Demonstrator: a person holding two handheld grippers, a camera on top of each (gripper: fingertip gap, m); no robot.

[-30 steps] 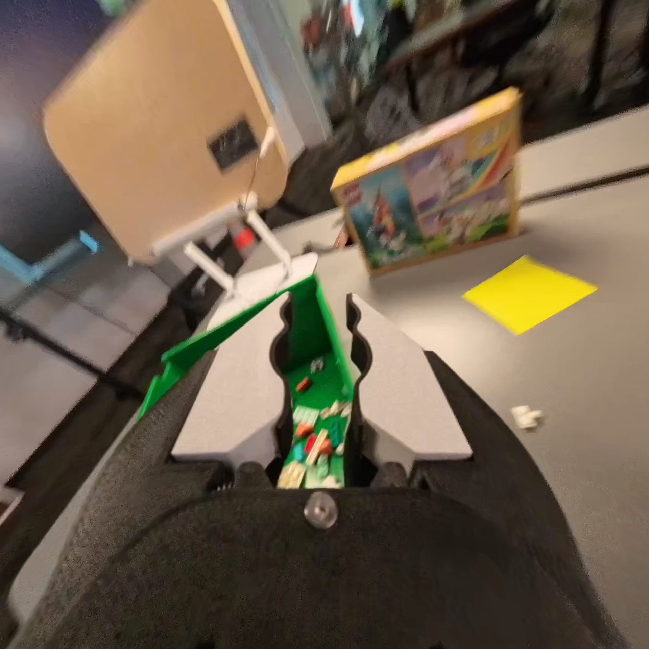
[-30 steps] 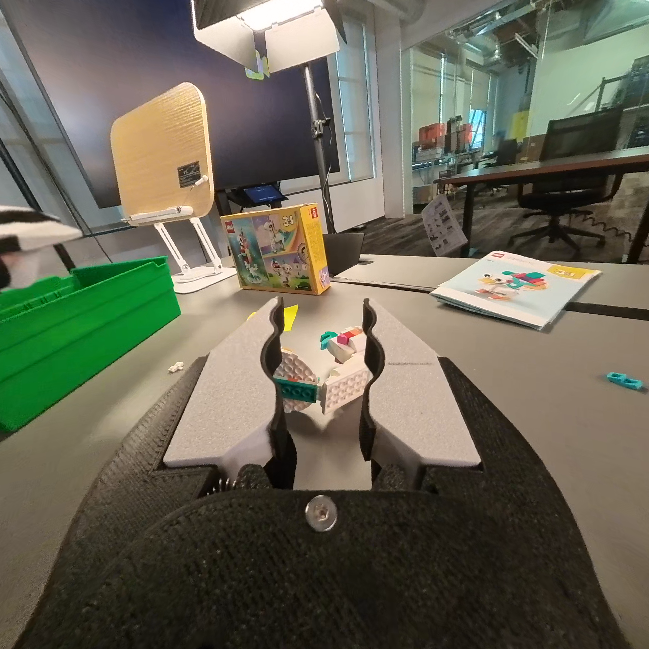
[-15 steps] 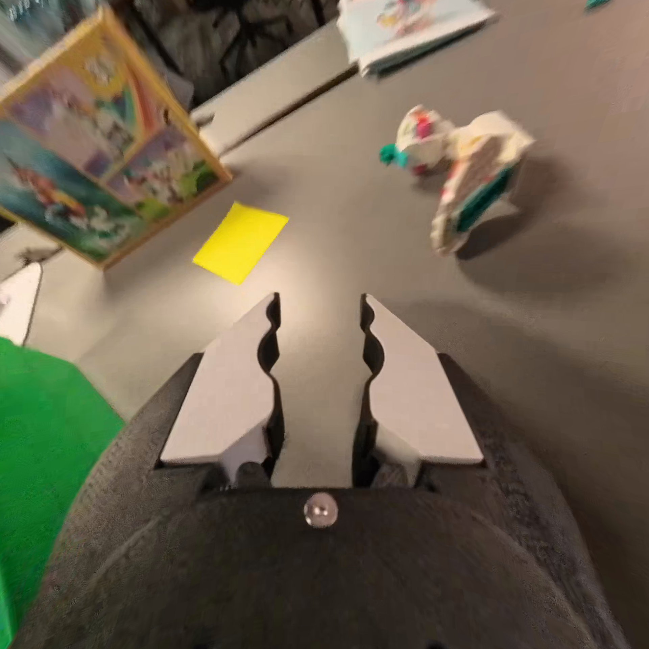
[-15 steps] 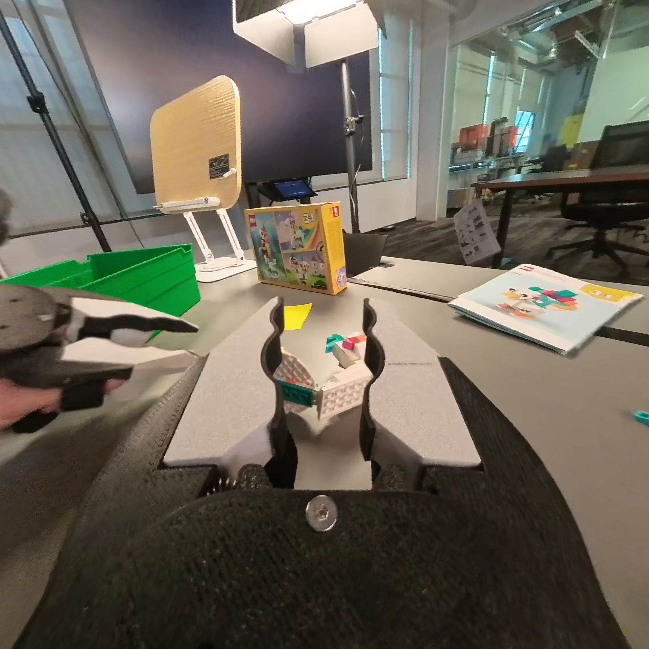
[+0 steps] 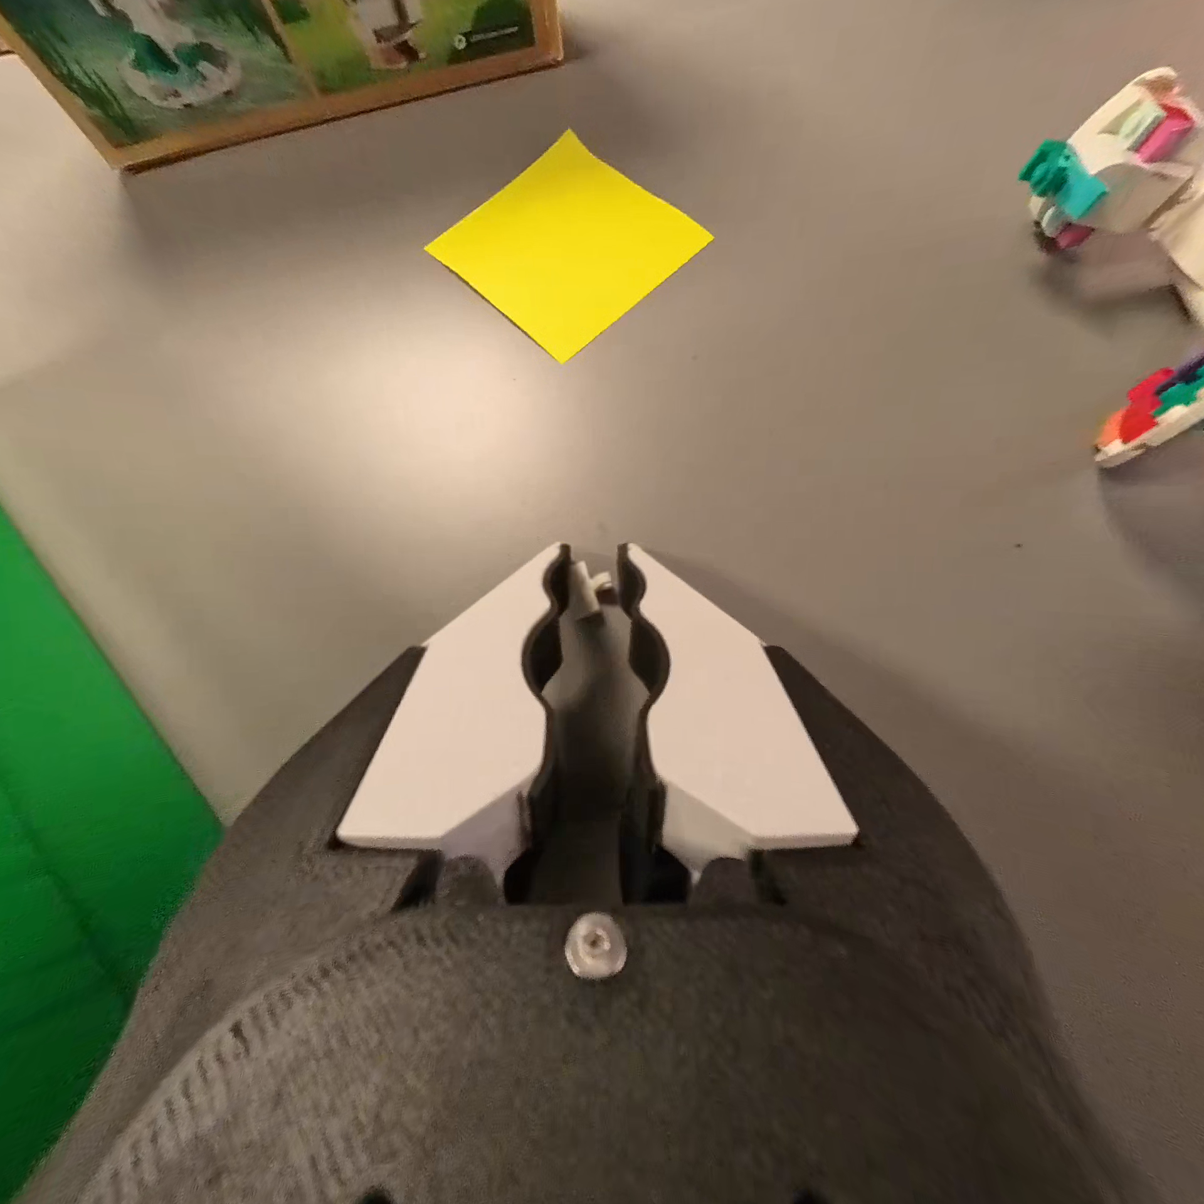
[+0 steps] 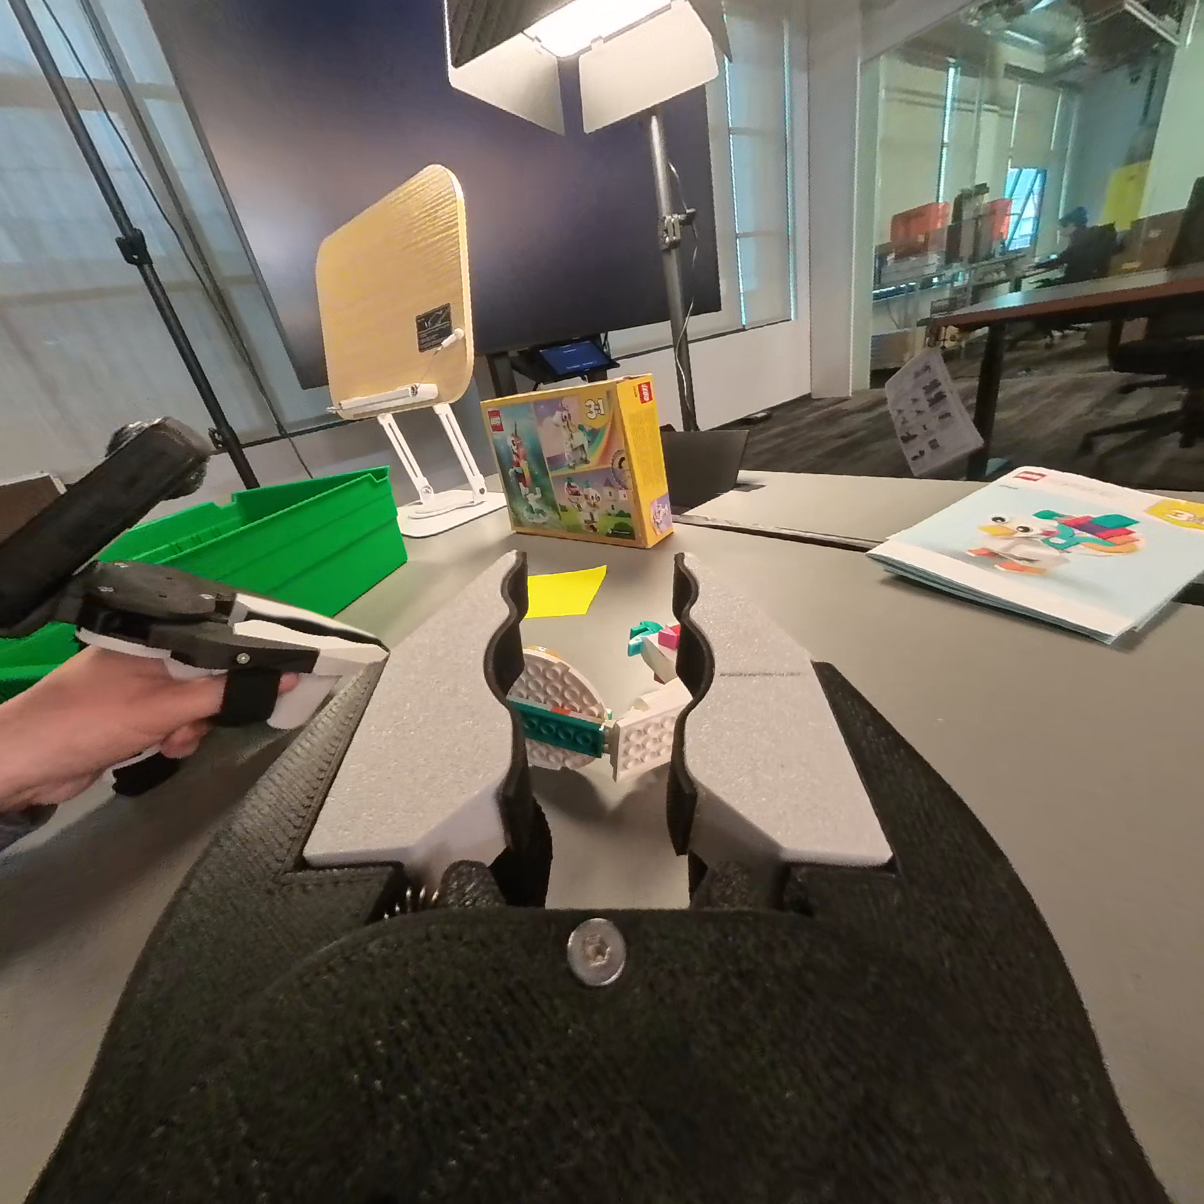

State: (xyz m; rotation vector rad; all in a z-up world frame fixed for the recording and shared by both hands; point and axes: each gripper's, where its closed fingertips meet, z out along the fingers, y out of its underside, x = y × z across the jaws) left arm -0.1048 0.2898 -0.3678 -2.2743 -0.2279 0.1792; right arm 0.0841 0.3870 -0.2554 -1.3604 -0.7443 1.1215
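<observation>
Left wrist view: left gripper [image 5: 589, 554], off the green bin [image 5: 71, 749] a second ago, now pinches small white piece [image 5: 584, 593]; right gripper [image 6: 593, 567] spread around brick model [image 6: 586, 716].

The left tool [image 5: 589, 554] has pale grey fingers with wavy black inner edges, set in a speckled black body, and a small whitish-grey piece [image 5: 584, 594] sits between its tips. Ahead of it a bright yellow paper square [image 5: 568, 246] lies on the plain grey surface [image 5: 260, 404]; to its left is a vivid green bin [image 5: 71, 749]. The right tool [image 6: 596, 567] bears the same grey and black. Between its fingers stands a white studded brick model [image 6: 586, 713] with a teal bar and pink and teal bits. Beyond is a yellow box [image 6: 580, 459] with multicoloured pictures; to the right, a light blue booklet [image 6: 1042, 544].
</observation>
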